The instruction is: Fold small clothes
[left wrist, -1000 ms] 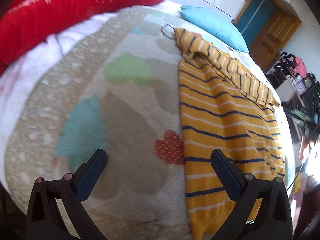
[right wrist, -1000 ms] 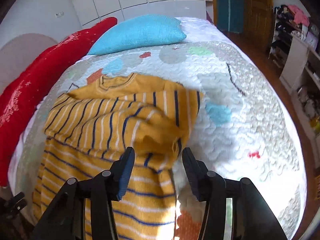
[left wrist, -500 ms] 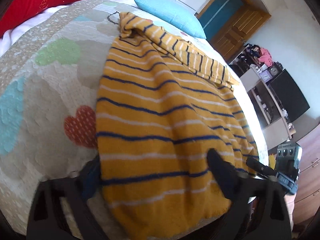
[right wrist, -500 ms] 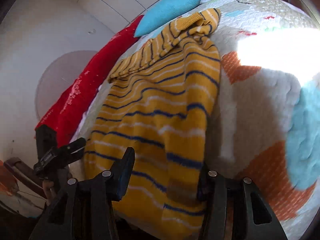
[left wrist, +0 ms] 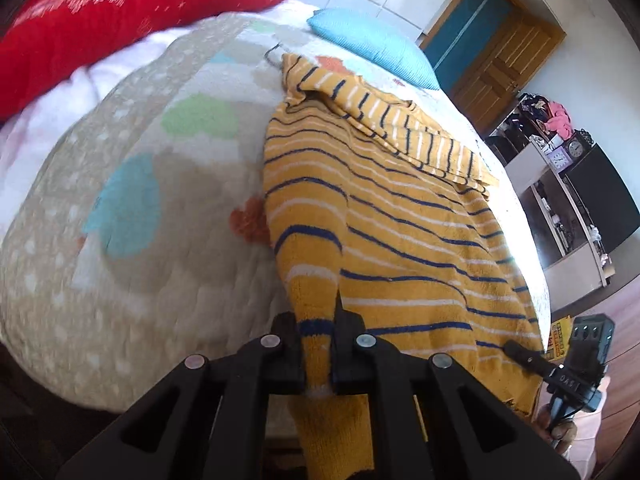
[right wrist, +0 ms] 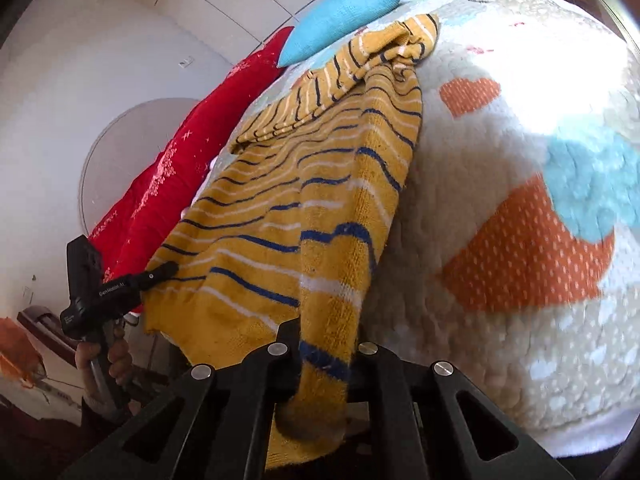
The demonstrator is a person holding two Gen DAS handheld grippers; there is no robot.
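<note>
A yellow sweater [left wrist: 400,220] with navy and white stripes lies flat on the quilted bed, its sleeves folded across the chest. My left gripper [left wrist: 318,320] holds the hem's left corner, its jaws closing tight with the knit pinched between the pads. At the hem's other corner my right gripper [right wrist: 326,344] does the same, jaws closing on the sweater [right wrist: 280,200], which hangs over the bed edge there. Each gripper appears small in the other's view: the right gripper [left wrist: 576,360] and the left gripper [right wrist: 100,288], held by a hand.
The patterned quilt [left wrist: 140,200] covers the bed. A red pillow [left wrist: 120,12] and a blue pillow [left wrist: 372,40] lie at the head. A wooden door [left wrist: 500,60] and cluttered shelves [left wrist: 560,168] stand beyond the right side of the bed.
Both grippers were open above the bed. They have dropped to the sweater's bottom hem, one at each corner, and closed on the knit.
</note>
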